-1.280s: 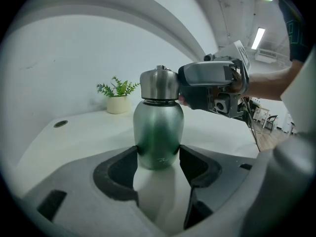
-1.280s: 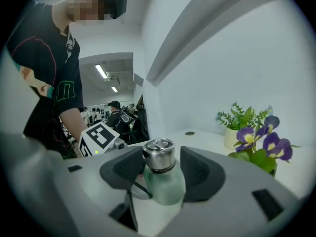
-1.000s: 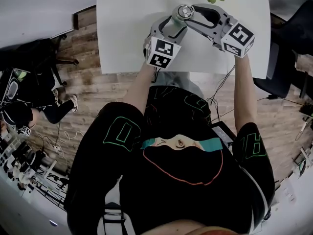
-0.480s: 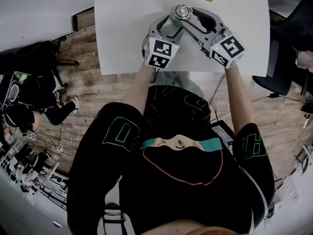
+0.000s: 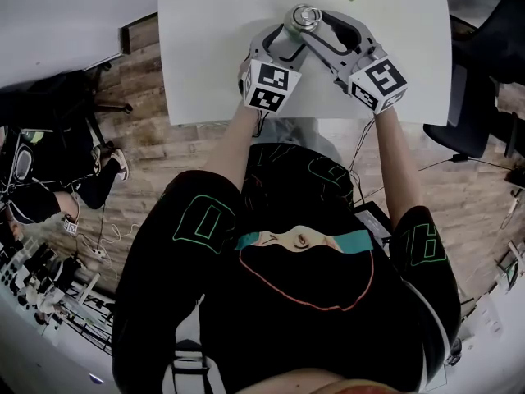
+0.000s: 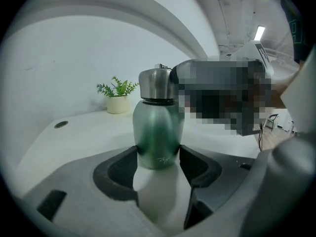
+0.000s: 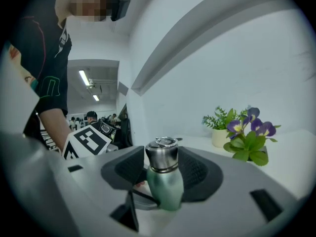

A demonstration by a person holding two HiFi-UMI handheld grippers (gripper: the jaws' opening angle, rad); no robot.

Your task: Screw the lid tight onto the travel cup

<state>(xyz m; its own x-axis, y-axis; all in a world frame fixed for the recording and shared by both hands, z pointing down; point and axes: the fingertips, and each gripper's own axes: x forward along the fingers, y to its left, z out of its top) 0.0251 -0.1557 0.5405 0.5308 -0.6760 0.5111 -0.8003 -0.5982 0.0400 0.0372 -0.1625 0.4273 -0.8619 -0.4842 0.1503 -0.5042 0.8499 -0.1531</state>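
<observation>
The right tongs (image 7: 160, 164), clamped on the steel lid (image 6: 157, 85), have swung clockwise from about 4 toward 5 o'clock of it, jaws just loosening a shade. I read this as a tightening turn. The left tongs (image 6: 158, 159) grip the green travel cup (image 6: 158, 130), upright toward the surface's (image 5: 213, 48) 12 o'clock edge. One cup, one lid, two tongs, one green potted plant (image 6: 118, 101), one purple-flowered plant (image 7: 252, 132).

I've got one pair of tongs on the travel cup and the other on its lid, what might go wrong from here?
1. The left tongs clamp the travel cup low on its rounded body, so it may spin or tip with the twist.
2. The right tongs pinch the smooth steel lid; they might slip instead of turning it.
</observation>
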